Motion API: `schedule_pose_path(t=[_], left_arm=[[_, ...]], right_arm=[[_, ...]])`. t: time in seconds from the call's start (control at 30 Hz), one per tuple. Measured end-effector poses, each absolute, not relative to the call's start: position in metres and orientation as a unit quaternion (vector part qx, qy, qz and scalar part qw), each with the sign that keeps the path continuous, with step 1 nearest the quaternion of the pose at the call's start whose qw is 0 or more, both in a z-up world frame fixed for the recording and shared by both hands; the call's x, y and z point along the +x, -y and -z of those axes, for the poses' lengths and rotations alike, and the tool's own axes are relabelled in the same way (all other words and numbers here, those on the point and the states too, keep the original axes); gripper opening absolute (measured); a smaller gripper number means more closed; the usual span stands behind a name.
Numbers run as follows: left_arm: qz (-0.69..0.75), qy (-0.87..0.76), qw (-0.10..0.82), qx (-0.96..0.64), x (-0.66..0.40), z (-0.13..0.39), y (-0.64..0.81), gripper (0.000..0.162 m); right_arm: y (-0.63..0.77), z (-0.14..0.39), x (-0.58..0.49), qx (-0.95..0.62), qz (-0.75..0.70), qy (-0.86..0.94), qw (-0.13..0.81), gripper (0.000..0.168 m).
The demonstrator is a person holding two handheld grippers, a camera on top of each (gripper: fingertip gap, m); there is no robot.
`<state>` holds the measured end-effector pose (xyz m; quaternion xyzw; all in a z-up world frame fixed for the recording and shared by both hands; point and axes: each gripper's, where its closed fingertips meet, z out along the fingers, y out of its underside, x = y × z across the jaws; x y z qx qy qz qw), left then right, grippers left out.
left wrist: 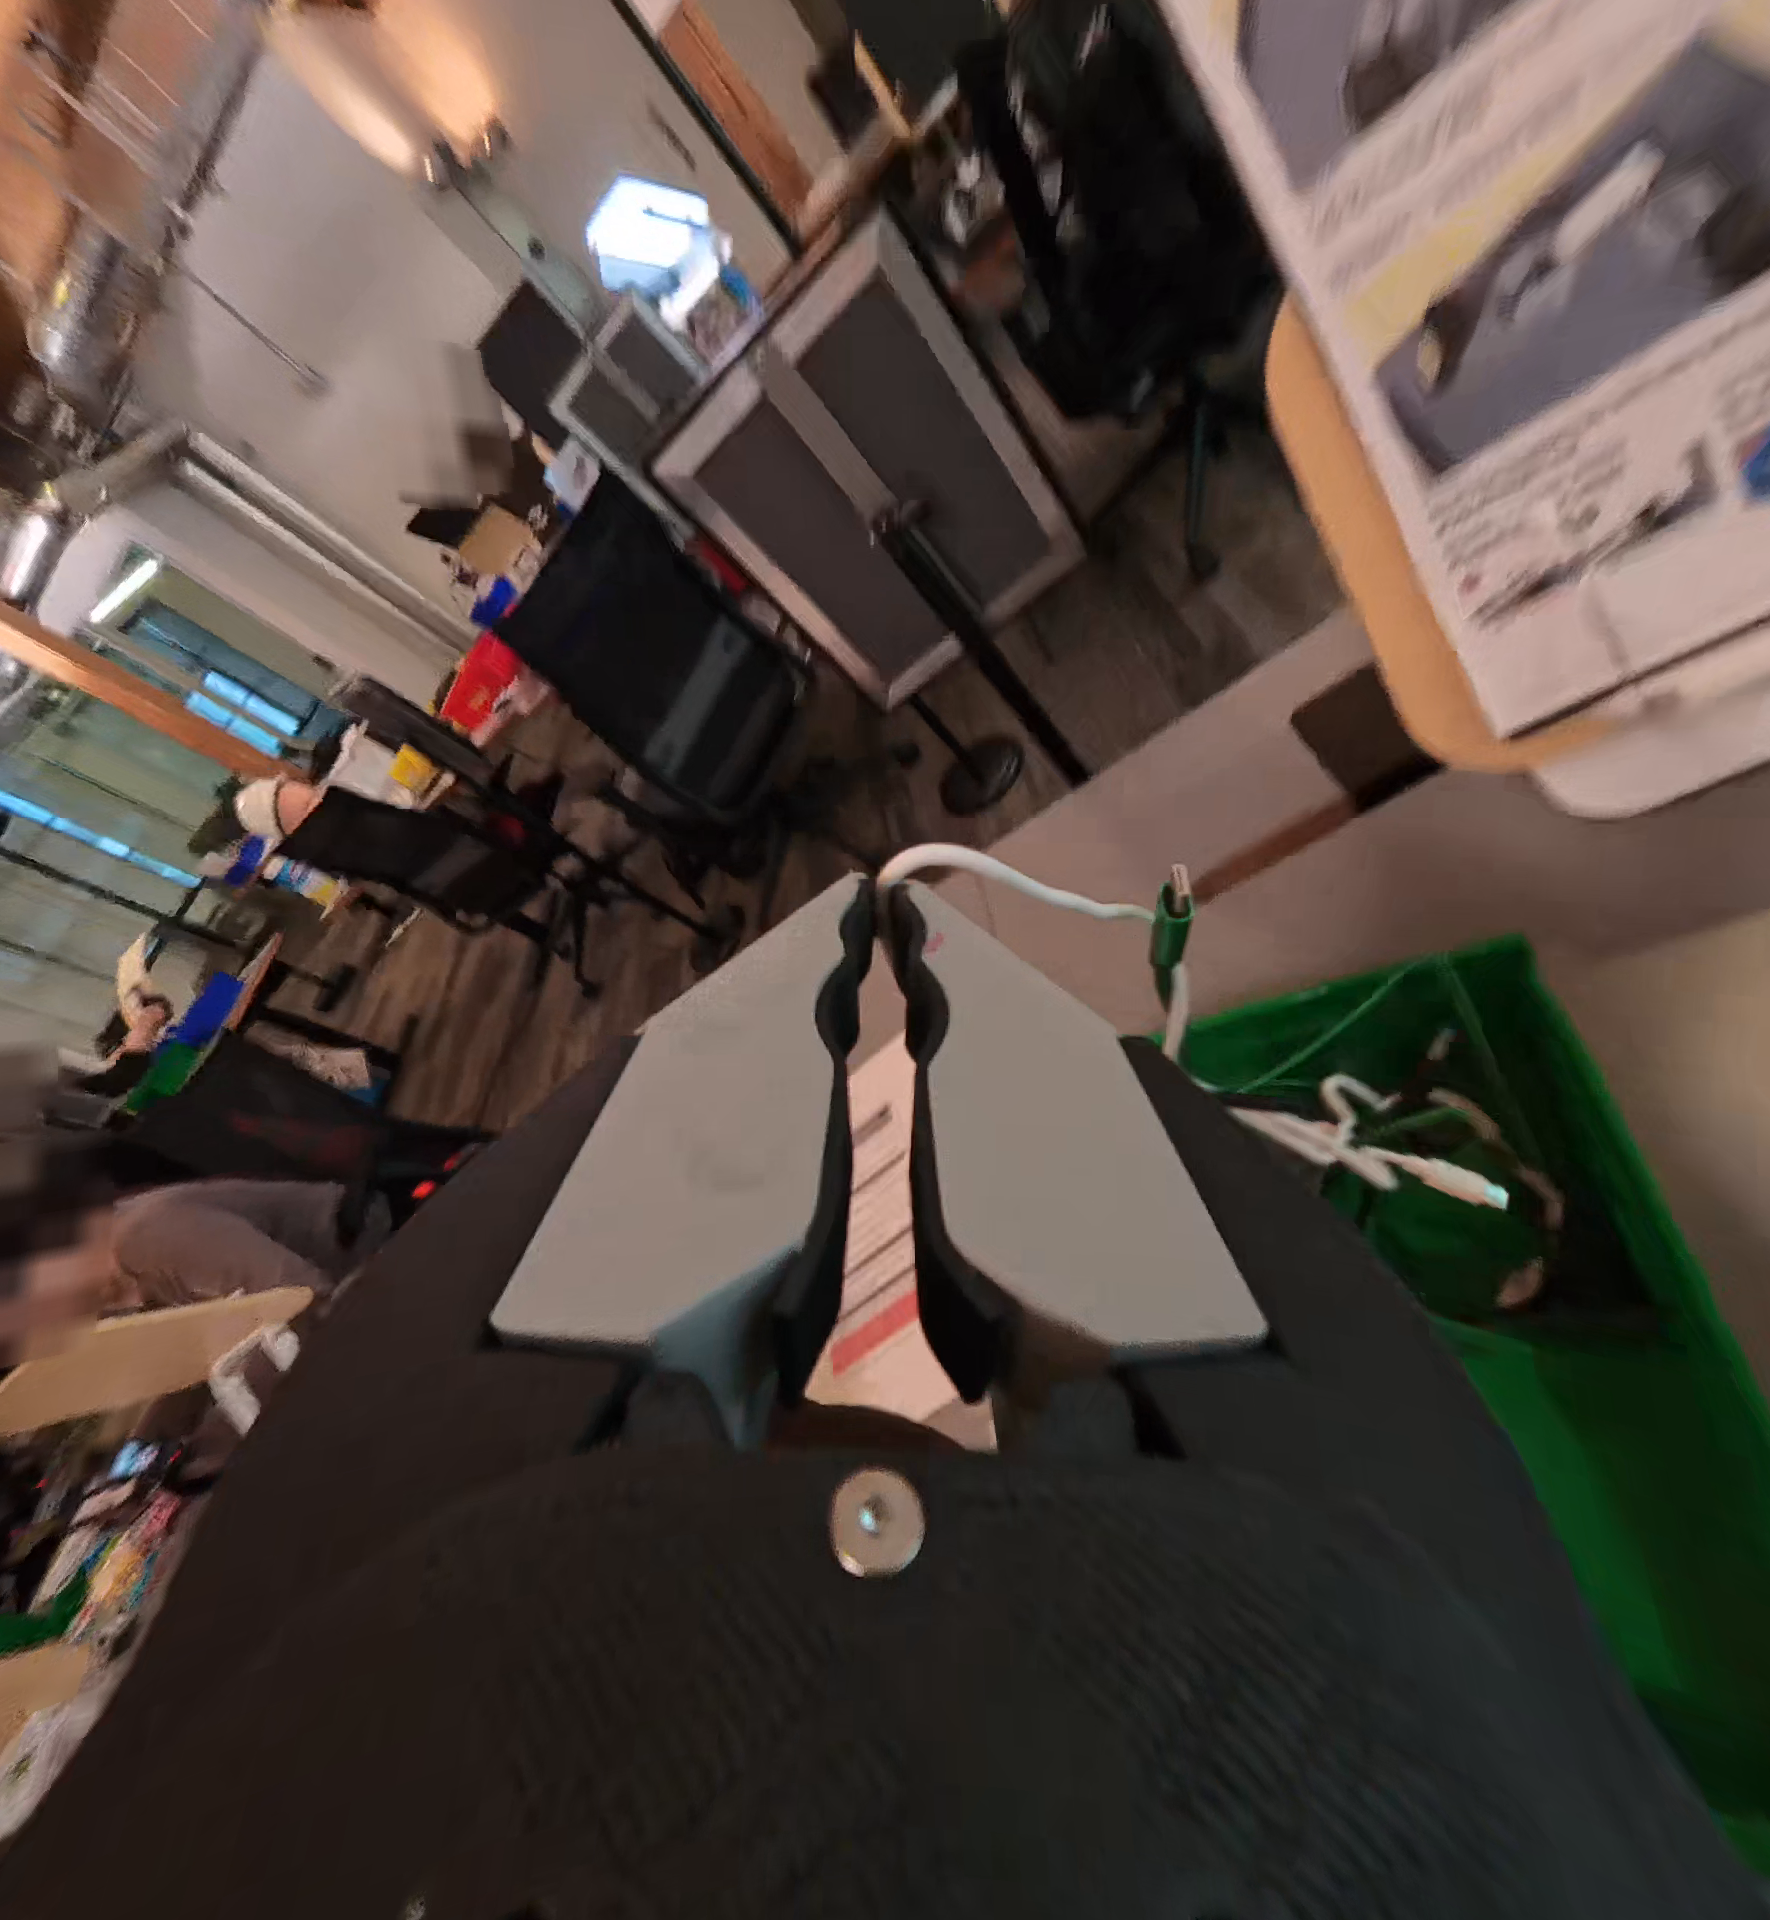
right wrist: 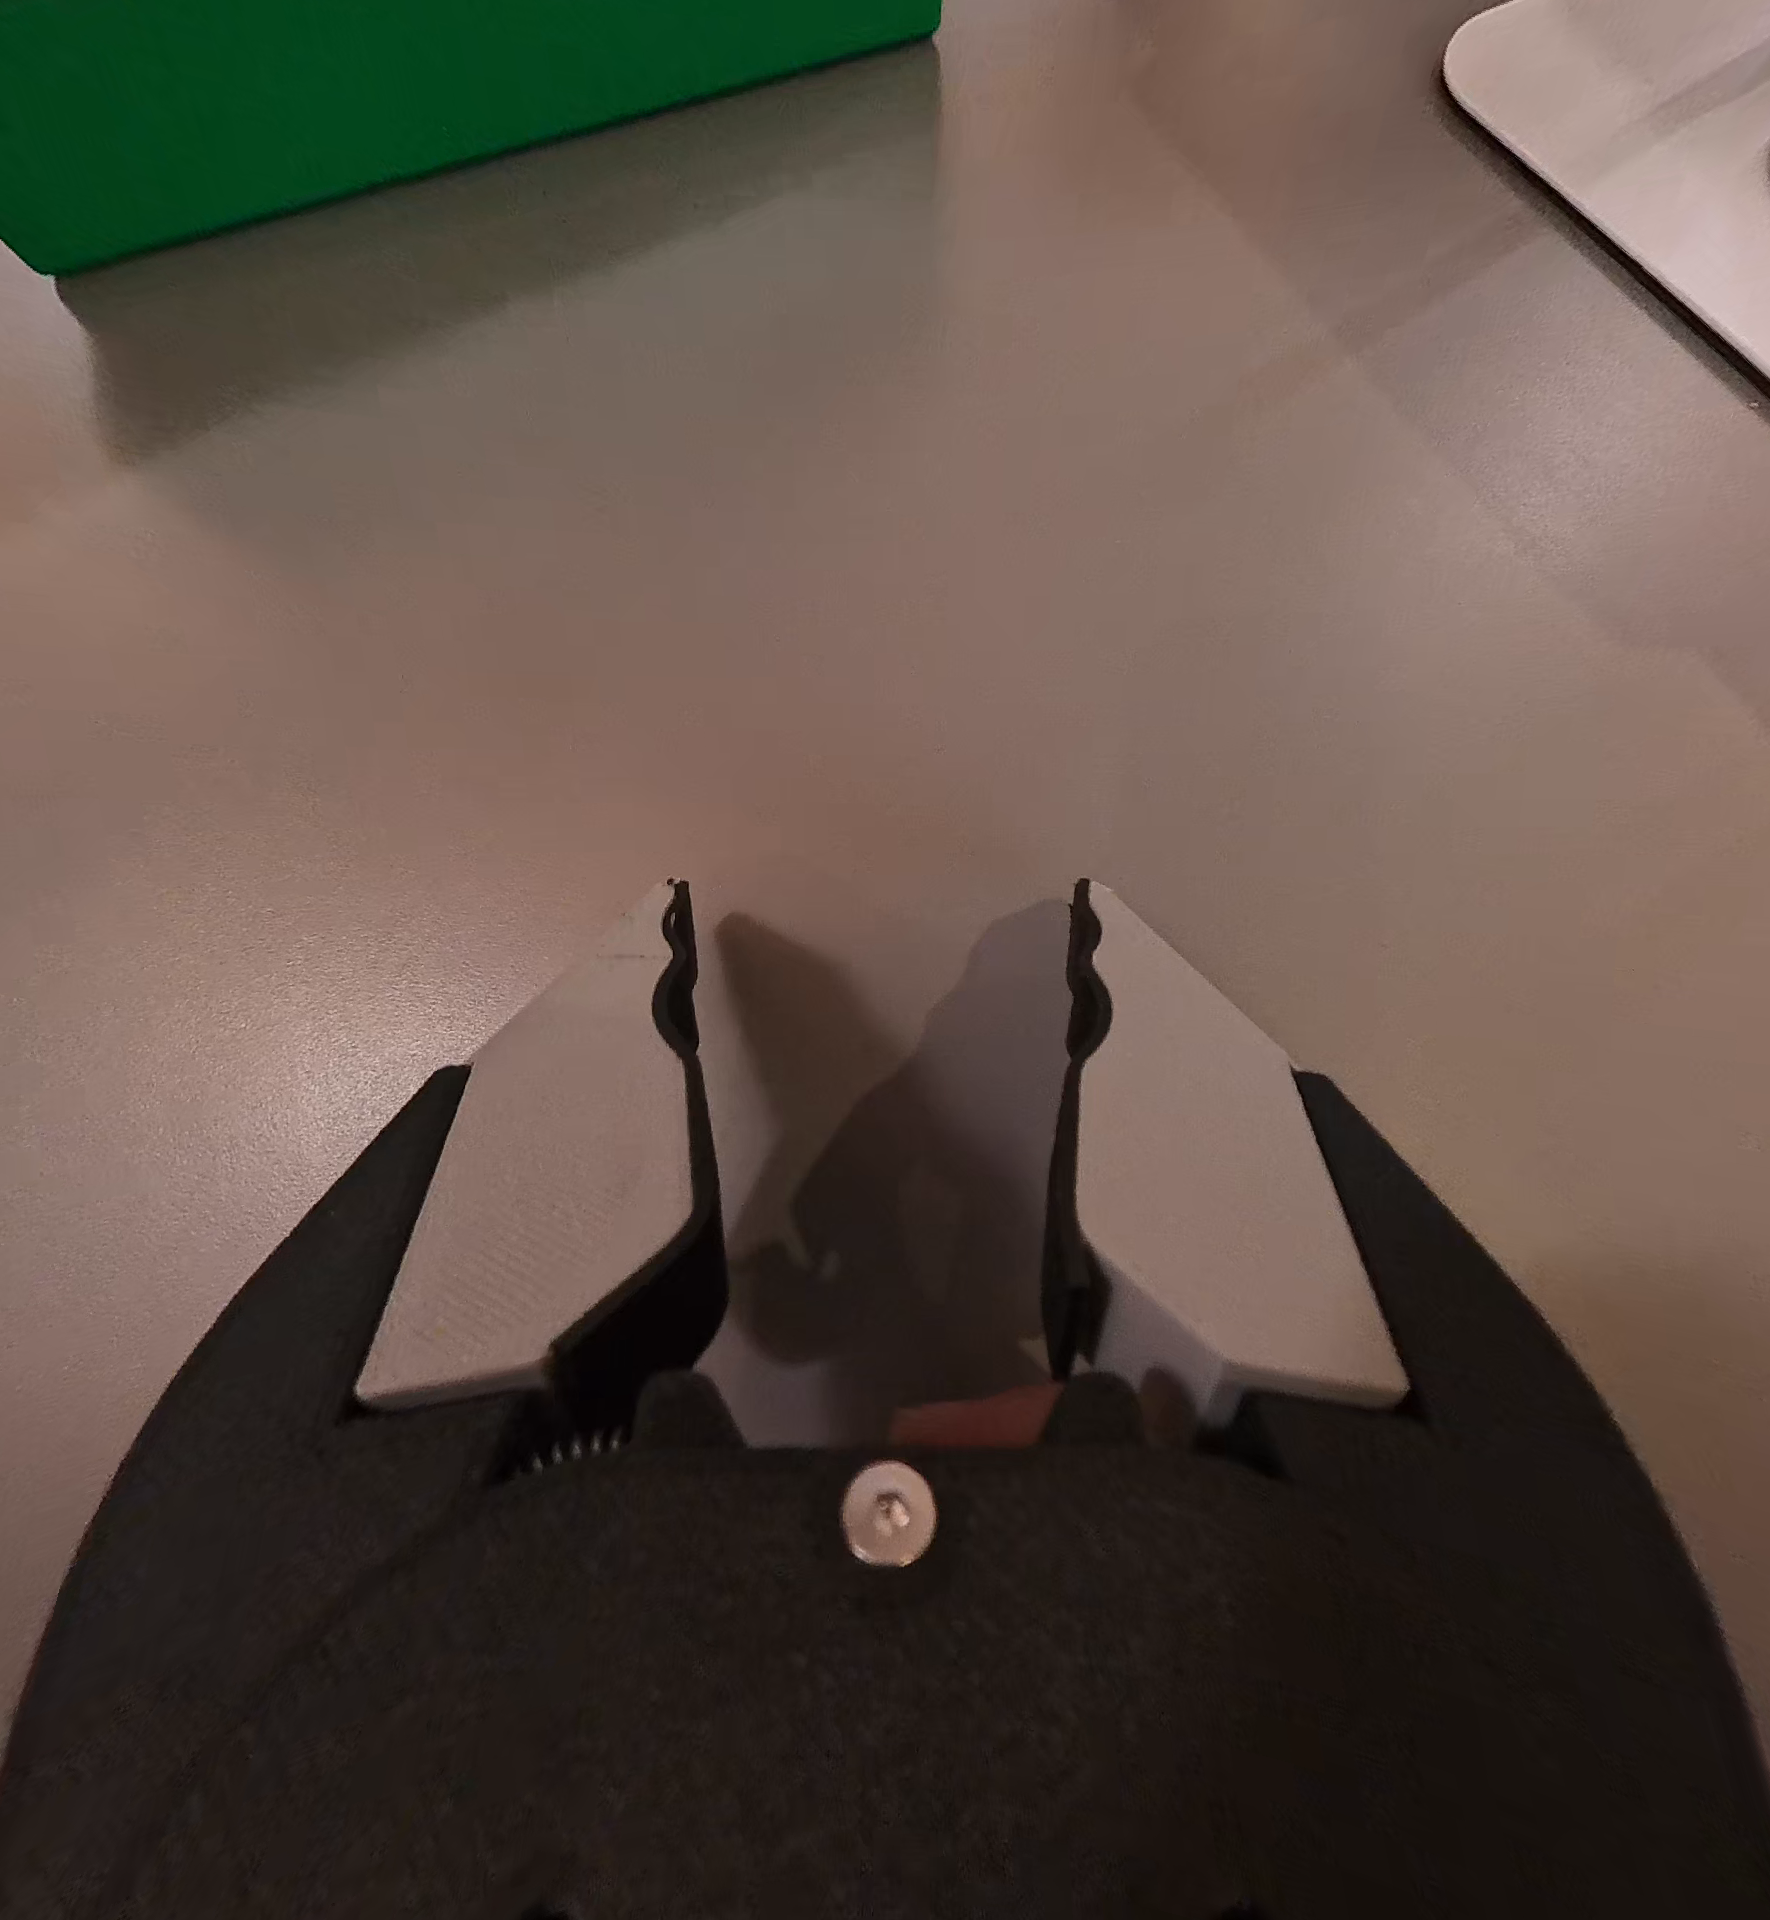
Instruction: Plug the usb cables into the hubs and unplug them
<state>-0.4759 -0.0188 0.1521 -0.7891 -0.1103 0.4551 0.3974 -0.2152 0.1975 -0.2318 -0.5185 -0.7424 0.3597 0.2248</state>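
Note:
In the left wrist view my left gripper (left wrist: 883, 896) is shut on a white USB cable (left wrist: 1006, 878), held up in the air and tilted. The cable arcs right from the fingertips to a green plug (left wrist: 1175, 914) with a bare metal tip, then drops into a green bin (left wrist: 1608, 1299). More white and green cables (left wrist: 1380, 1153) lie tangled in that bin. In the right wrist view my right gripper (right wrist: 883, 899) is open and empty, low over the grey table (right wrist: 860, 520). No hub is in view.
A white box with printed pictures (left wrist: 1587, 343) stands on a tan surface behind the bin. The green bin's wall (right wrist: 393, 114) is at the far left in the right wrist view. A flat silver stand base (right wrist: 1639, 166) sits at the far right. Chairs, cases and a person fill the room behind. The tips of one gripper are about 50 centimeters away from the tips of the other.

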Motion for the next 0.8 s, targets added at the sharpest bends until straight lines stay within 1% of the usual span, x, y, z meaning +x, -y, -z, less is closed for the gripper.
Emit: schedule_pose_path(t=[0.03, 0.07, 0.1, 0.13, 0.17, 0.2, 0.23, 0.27, 0.3, 0.33, 0.37, 0.43, 0.5, 0.57, 0.63, 0.67, 0.73, 0.77, 0.8], left_arm=[[-0.436, 0.101, 0.417, -0.791, -0.467, -0.159, 0.012, 0.0], [-0.415, 0.098, 0.414, -0.805, -0.46, -0.157, 0.007, 0.0], [-0.433, 0.095, 0.393, -0.806, -0.462, -0.159, 0.009, 0.0], [-0.484, 0.088, 0.376, -0.786, -0.467, -0.172, 0.014, 0.0], [-0.518, 0.09, 0.384, -0.759, -0.468, -0.19, 0.018, 0.0], [-0.51, 0.099, 0.428, -0.74, -0.464, -0.204, 0.016, 0.0], [-0.468, 0.093, 0.469, -0.743, -0.454, -0.205, 0.006, 0.0], [-0.434, 0.078, 0.464, -0.768, -0.449, -0.194, -0.001, 0.0], [-0.452, 0.078, 0.413, -0.787, -0.456, -0.181, 0.003, 0.0], [-0.524, 0.068, 0.367, -0.766, -0.468, -0.185, 0.013, 0.0], [-0.574, 0.07, 0.352, -0.736, -0.475, -0.195, 0.02, 0.0], [-0.549, 0.096, 0.419, -0.717, -0.472, -0.203, 0.016, 0.0], [-0.504, 0.057, 0.486, -0.711, -0.456, -0.206, -0.001, 0.0], [-0.462, -0.032, 0.492, -0.738, -0.432, -0.189, -0.023, 0.0], [-0.458, -0.042, 0.49, -0.741, -0.43, -0.188, -0.026, 0.0], [-0.438, -0.019, 0.534, -0.723, -0.428, -0.201, -0.026, 0.0], [-0.398, 0.099, 0.649, -0.641, -0.442, -0.244, -0.004, 0.0], [-0.371, 0.149, 0.678, -0.617, -0.452, -0.252, 0.007, 0.0], [-0.359, 0.166, 0.672, -0.626, -0.459, -0.248, 0.008, 0.0]], right_arm=[[-0.198, 0.232, -0.215, -0.519, -0.36, 0.742, 0.225, 0.07], [-0.198, 0.232, -0.215, -0.519, -0.36, 0.742, 0.225, 0.07], [-0.198, 0.232, -0.215, -0.519, -0.359, 0.742, 0.226, 0.07], [-0.198, 0.232, -0.215, -0.519, -0.359, 0.742, 0.226, 0.07], [-0.198, 0.232, -0.215, -0.519, -0.358, 0.742, 0.226, 0.07], [-0.198, 0.232, -0.215, -0.519, -0.358, 0.742, 0.226, 0.07], [-0.198, 0.232, -0.215, -0.52, -0.358, 0.742, 0.226, 0.07], [-0.198, 0.232, -0.215, -0.52, -0.358, 0.742, 0.226, 0.07], [-0.198, 0.232, -0.215, -0.52, -0.359, 0.742, 0.225, 0.07], [-0.197, 0.232, -0.214, -0.52, -0.359, 0.742, 0.225, 0.07], [-0.197, 0.232, -0.214, -0.52, -0.359, 0.742, 0.224, 0.07], [-0.197, 0.233, -0.214, -0.52, -0.359, 0.743, 0.222, 0.07], [-0.196, 0.233, -0.214, -0.519, -0.357, 0.745, 0.221, 0.07], [-0.196, 0.233, -0.214, -0.518, -0.356, 0.745, 0.223, 0.07], [-0.196, 0.234, -0.214, -0.518, -0.356, 0.745, 0.221, 0.07], [-0.196, 0.234, -0.214, -0.519, -0.356, 0.745, 0.22, 0.07], [-0.196, 0.234, -0.214, -0.518, -0.356, 0.746, 0.22, 0.07], [-0.196, 0.234, -0.214, -0.518, -0.356, 0.746, 0.221, 0.07], [-0.196, 0.234, -0.214, -0.517, -0.355, 0.746, 0.222, 0.07]])
